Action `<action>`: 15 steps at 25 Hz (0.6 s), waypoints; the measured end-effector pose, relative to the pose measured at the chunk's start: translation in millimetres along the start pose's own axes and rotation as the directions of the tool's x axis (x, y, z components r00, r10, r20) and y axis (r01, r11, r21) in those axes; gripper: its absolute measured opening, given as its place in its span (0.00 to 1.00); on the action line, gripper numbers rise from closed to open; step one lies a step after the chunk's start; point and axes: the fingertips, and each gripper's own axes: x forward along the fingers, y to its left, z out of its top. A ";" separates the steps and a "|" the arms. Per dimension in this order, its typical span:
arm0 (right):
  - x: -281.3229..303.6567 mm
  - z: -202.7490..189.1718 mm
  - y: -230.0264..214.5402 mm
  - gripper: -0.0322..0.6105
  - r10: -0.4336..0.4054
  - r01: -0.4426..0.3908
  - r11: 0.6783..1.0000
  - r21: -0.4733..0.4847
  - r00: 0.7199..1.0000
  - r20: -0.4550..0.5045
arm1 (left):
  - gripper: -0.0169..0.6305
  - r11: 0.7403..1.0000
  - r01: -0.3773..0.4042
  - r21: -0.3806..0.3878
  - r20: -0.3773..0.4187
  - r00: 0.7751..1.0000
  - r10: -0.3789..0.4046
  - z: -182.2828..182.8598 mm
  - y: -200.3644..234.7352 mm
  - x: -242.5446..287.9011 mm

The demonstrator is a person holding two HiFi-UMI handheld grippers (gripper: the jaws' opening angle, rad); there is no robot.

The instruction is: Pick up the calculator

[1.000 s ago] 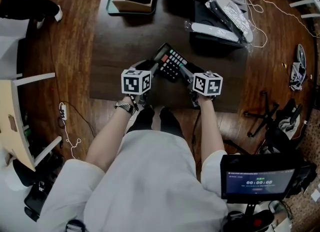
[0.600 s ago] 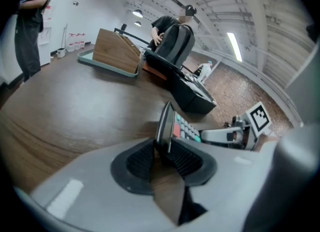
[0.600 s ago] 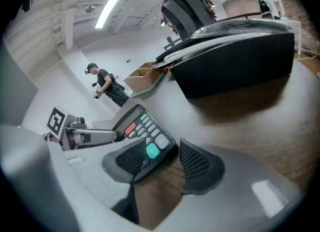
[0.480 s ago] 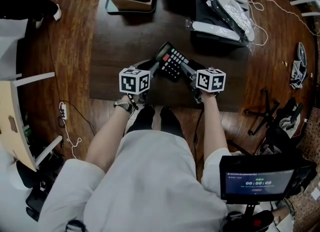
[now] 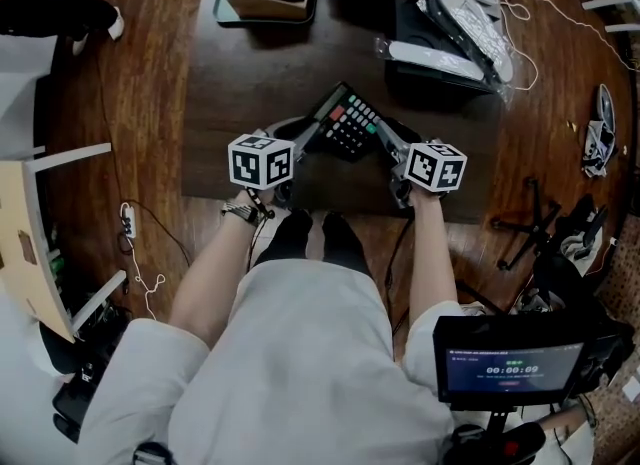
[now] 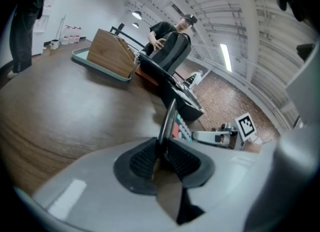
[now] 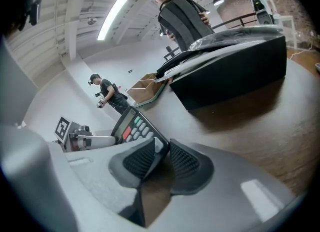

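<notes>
Black plastic calculator (image 5: pixel 346 125) sits on the dark wood table (image 5: pixel 240 83), close to the front edge, right between the two grippers. It's skewed to the table edge: display end toward the left gripper (image 5: pixel 306 140), keypad end toward the right gripper (image 5: pixel 386 143). Long axis runs roughly gripper to gripper, so each takes one end and neither hand is nearer.

Left gripper view: jaws have just been closing, and the ribbed pads (image 6: pixel 142 158) now nip the thin edge of the body, seen edge-on above the gap. Right gripper view: same story, with the pads pinching the near keypad corner and the red and green keys just beyond.

Judgement: grip looks set on both sides, and next is a level lift. An uneven rise would twist it in the pads. Can't tell if it's off the table yet.

Text: no brand legible on the calculator. Monitor (image 5: pixel 510 358) bottom right shows timer-style digits, too small to read.
</notes>
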 end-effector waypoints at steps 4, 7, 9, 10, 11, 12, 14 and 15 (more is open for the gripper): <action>-7.1 10.0 6.5 0.20 -0.004 0.005 1.000 -0.020 0.999 0.040 | 0.15 1.000 0.018 0.003 0.020 1.000 -0.018 5.5 -5.5 -3.7; -13.4 16.1 11.2 0.20 -0.008 0.010 0.999 -0.036 0.998 0.064 | 0.15 0.999 0.023 0.024 0.032 0.999 -0.024 12.2 -10.3 -6.0; -18.0 19.1 14.3 0.19 -0.015 0.019 0.999 -0.044 0.997 0.078 | 0.15 0.999 0.026 0.047 0.037 0.999 -0.028 16.9 -15.1 -8.7; -20.8 21.0 16.5 0.19 -0.019 0.023 0.999 -0.049 0.996 0.085 | 0.15 0.998 0.027 0.062 0.040 0.999 -0.030 19.5 -18.1 -10.8; -24.1 23.3 19.5 0.20 -0.023 0.029 0.998 -0.056 0.995 0.094 | 0.15 0.997 0.029 0.078 0.045 0.998 -0.033 22.4 -21.6 -13.5; -27.9 26.1 23.1 0.20 -0.027 0.034 0.997 -0.066 0.994 0.105 | 0.15 0.995 0.031 0.096 0.049 0.998 -0.036 26.0 -25.6 -16.9; -36.0 33.5 31.2 0.19 -0.027 0.039 0.996 -0.085 0.991 0.132 | 0.15 0.989 0.033 0.143 0.062 0.997 -0.043 35.7 -35.1 -25.0; -40.6 38.2 35.3 0.20 -0.024 0.038 0.995 -0.092 0.988 0.150 | 0.15 0.985 0.034 0.171 0.071 0.996 -0.047 41.8 -40.6 -29.3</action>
